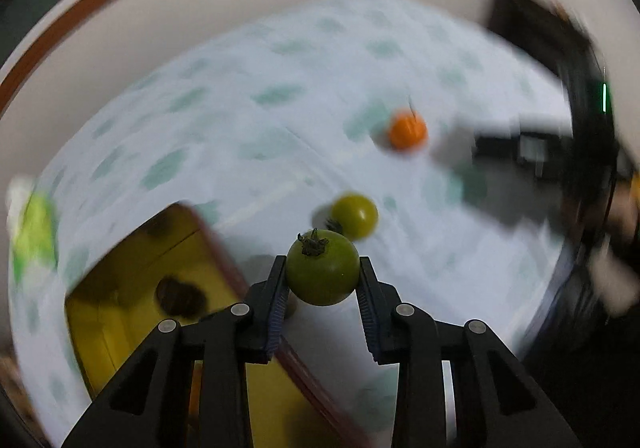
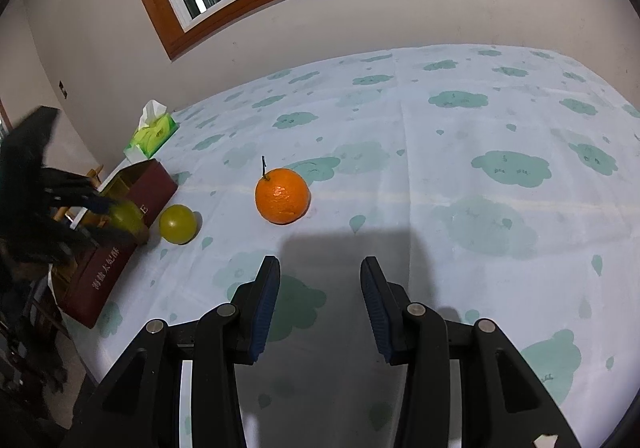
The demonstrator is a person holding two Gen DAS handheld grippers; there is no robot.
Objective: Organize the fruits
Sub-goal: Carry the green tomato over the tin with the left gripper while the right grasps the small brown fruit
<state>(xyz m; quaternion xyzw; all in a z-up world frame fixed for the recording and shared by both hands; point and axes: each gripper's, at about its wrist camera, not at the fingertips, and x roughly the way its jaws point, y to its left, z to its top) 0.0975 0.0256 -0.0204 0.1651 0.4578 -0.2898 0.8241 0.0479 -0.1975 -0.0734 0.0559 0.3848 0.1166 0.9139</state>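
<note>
Low in the left wrist view our left gripper (image 1: pixel 322 280) clamps a smooth round green tomato (image 1: pixel 322 267) above the yellow-lined box (image 1: pixel 132 288), while our right gripper (image 2: pixel 320 300) hovers wide-jawed over the cloud-printed tablecloth (image 2: pixel 480 168).

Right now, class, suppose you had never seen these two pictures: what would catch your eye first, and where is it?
First, the green tomato pinched between the fingers of the left gripper, above the edge of the open box with its yellow lining. Next, the orange sitting alone mid-table on the cloud-patterned tablecloth, ahead of the open, empty right gripper. A second green fruit lies beside the box.
</note>
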